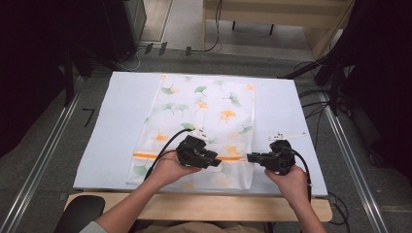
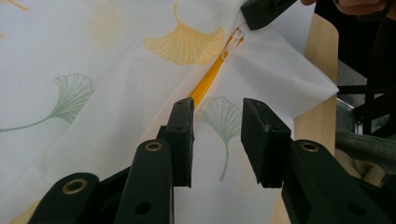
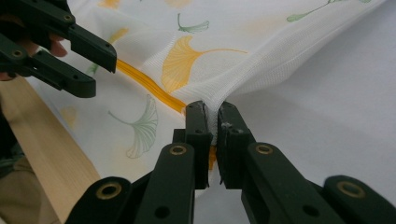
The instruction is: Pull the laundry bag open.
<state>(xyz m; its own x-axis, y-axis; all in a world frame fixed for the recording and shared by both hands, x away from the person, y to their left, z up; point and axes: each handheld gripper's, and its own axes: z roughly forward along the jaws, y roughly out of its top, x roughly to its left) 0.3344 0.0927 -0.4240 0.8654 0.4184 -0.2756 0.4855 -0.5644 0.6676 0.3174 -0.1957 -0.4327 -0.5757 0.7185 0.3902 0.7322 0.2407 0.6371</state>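
A white mesh bag [image 1: 204, 116] printed with green and orange ginkgo leaves lies flat on the white table top [image 1: 116, 126]. An orange zipper [image 2: 205, 86] crosses its near end, with a white pull [image 2: 233, 39] close to the right edge. My right gripper [image 3: 212, 126] is shut on the bag's edge at the zipper's end [image 1: 250, 157], lifting the mesh a little. My left gripper [image 2: 217, 140] stands open just over the cloth, one jaw by the zipper line [image 1: 216, 160], with no fabric pinched.
A wooden strip [image 1: 218, 206] runs along the table's near edge. A small white label [image 1: 287, 136] lies right of the bag. Metal rails [image 1: 43, 155] flank the table, cables trail at the right [image 1: 316, 104], and a black chair part [image 1: 80, 211] shows at bottom left.
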